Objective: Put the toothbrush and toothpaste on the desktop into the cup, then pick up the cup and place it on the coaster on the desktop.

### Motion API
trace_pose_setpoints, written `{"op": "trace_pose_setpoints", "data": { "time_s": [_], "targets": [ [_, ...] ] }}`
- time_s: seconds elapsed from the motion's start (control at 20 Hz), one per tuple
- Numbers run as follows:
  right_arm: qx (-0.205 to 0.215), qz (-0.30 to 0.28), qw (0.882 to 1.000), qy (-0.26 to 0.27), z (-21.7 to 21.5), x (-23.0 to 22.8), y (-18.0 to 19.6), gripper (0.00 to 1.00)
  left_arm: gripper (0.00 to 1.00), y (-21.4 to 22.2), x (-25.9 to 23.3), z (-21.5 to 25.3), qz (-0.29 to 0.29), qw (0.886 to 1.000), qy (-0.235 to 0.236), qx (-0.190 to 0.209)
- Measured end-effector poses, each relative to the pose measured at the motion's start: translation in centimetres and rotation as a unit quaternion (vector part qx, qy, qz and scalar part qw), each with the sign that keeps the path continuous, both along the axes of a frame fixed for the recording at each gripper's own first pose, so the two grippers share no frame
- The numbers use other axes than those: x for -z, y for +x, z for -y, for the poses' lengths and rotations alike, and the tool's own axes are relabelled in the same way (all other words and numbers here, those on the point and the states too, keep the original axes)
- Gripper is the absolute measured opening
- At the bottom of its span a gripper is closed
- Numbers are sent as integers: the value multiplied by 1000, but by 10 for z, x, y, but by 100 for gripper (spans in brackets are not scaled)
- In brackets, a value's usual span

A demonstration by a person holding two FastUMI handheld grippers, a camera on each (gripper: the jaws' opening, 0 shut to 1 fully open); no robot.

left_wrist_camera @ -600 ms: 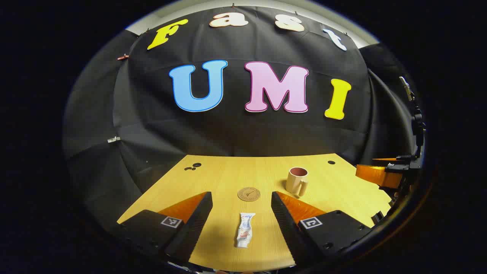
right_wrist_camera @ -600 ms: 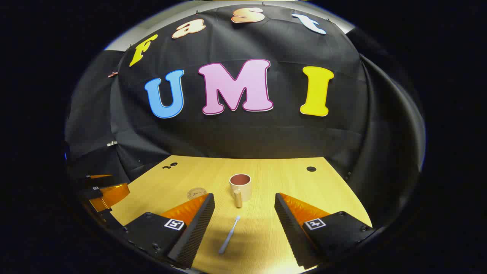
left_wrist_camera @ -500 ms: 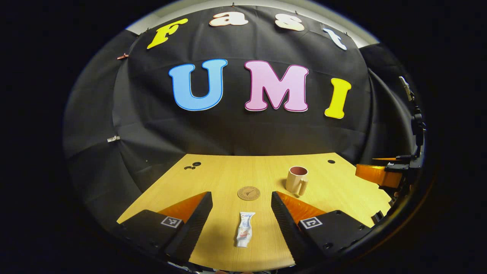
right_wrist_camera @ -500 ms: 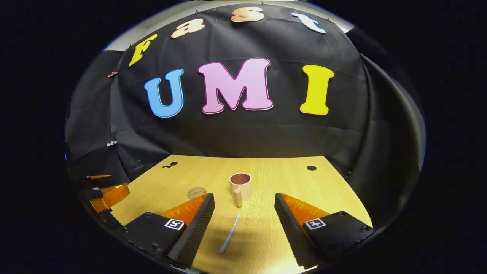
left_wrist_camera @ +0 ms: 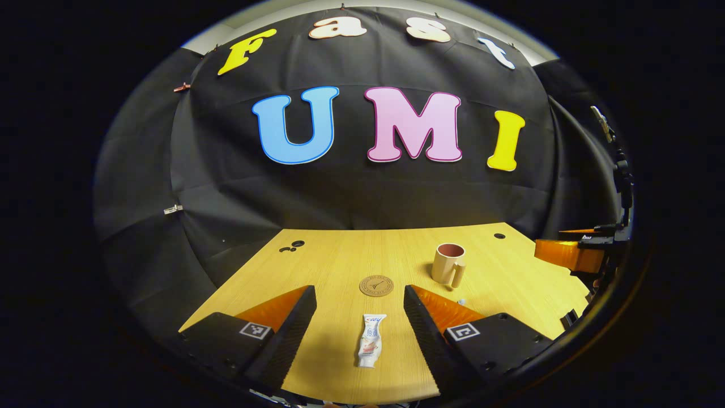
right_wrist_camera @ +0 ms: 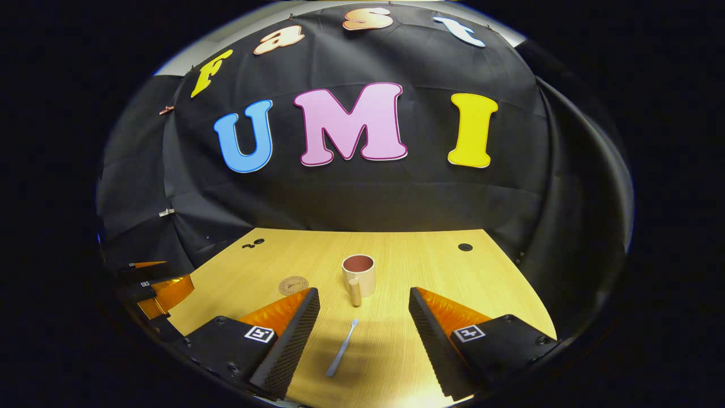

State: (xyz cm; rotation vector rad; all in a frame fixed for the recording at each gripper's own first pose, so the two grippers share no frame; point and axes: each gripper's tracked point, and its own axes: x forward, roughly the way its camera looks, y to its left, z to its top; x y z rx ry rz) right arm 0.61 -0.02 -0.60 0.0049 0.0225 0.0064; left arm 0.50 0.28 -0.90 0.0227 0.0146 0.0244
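In the left gripper view a white toothpaste tube [left_wrist_camera: 371, 347] lies flat on the wooden desktop [left_wrist_camera: 340, 266], between the fingers of my open left gripper [left_wrist_camera: 359, 300]. Beyond it sits a round brown coaster [left_wrist_camera: 376, 285], and a beige cup [left_wrist_camera: 448, 264] with a handle stands to the right. In the right gripper view a pale toothbrush [right_wrist_camera: 342, 355] lies on the desktop between the fingers of my open right gripper [right_wrist_camera: 364, 300]. The cup [right_wrist_camera: 358, 275] stands just beyond it, handle toward me, with the coaster [right_wrist_camera: 293, 285] to its left.
Small round holes mark the desktop's far corners [left_wrist_camera: 499, 236] [left_wrist_camera: 293, 245]. The right gripper [left_wrist_camera: 572, 252] shows at the right edge of the left gripper view, and the left gripper [right_wrist_camera: 161, 286] at the left edge of the right gripper view. The desktop's near edge runs below both grippers.
Both views have tipped slightly: the desktop objects sit a little farther along between the fingers. Nothing on the desktop has moved and both grippers stay open.
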Motion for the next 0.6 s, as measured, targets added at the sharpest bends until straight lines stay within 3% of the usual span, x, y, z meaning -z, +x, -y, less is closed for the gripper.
{"op": "trace_pose_setpoints", "data": {
  "time_s": [0.25,0.6],
  "targets": [
    [-2,-8,1000,0,0,5,2,97,97,7,8,1,-18,1000,-13,8],
    [11,-21,1000,3,25,4,29,97,97,41,46,10,-113,992,-25,50]
  ]
}}
